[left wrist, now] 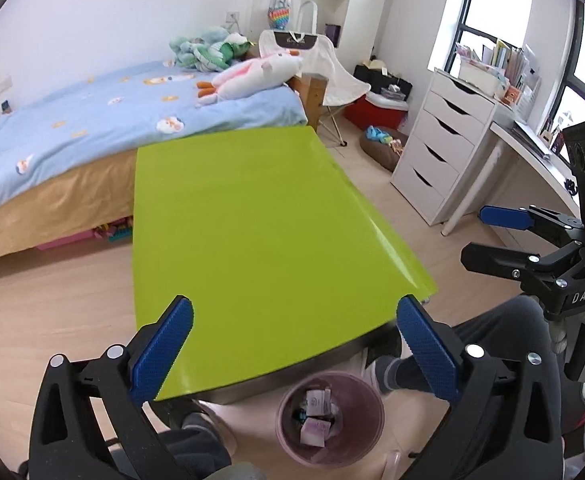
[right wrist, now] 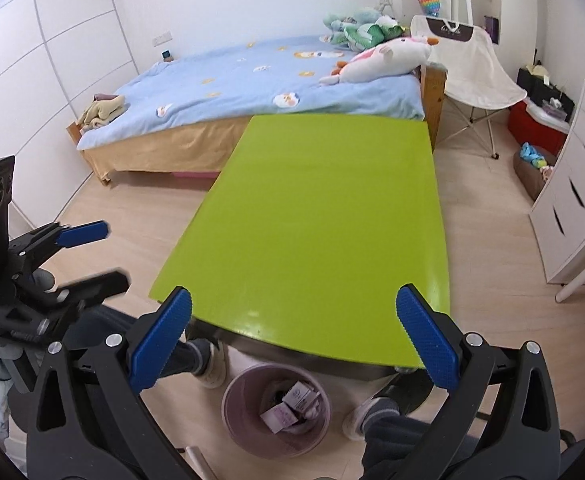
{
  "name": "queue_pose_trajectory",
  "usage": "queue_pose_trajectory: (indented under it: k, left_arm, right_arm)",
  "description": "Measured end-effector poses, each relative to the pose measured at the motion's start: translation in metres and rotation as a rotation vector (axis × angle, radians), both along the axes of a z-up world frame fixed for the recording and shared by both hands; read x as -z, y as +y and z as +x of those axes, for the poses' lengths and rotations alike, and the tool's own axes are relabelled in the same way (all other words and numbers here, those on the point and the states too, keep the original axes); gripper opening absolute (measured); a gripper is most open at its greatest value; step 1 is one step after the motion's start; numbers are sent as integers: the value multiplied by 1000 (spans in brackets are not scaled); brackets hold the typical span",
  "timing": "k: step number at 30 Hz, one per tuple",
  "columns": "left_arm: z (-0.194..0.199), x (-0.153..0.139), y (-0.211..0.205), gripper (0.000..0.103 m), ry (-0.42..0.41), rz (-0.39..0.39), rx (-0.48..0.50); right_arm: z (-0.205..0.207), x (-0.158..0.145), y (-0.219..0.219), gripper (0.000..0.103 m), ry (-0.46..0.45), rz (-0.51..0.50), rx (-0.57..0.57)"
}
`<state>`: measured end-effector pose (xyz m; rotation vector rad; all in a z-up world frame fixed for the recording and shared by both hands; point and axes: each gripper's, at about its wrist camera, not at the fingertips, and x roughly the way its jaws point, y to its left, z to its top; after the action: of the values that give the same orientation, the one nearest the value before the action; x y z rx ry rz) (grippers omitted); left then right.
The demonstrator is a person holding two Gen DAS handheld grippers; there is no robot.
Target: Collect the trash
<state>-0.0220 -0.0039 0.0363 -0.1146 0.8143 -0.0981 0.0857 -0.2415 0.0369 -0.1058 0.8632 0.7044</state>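
Below both grippers, a pink bin (left wrist: 329, 420) holds crumpled paper scraps (left wrist: 316, 426). The left gripper (left wrist: 294, 346) and right gripper (right wrist: 294, 344) gape wide, holding nothing, over a bare lime-green table (left wrist: 260, 220) before a blue bed (left wrist: 92, 120).

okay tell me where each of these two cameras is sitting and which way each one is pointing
Left wrist: on the left gripper, jaws open, angled down over the green table toward the bed; the right gripper, a trouser leg and socked feet show.
Right wrist: on the right gripper, jaws open, same downward aim; the left gripper and feet show.
Shared: table, bed, pink bin holding wrappers.
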Motion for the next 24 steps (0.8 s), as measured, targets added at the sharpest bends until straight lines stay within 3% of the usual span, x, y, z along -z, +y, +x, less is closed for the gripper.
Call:
queue_pose_trajectory:
  k: [14, 24]
  left_arm:
    - [8, -14, 6, 98, -16, 87, -80]
    - [7, -17, 10, 98, -32, 61, -96]
  right_arm:
    - [7, -12, 7, 100, -14, 28, -11]
    - [8, -11, 10, 100, -10, 29, -14]
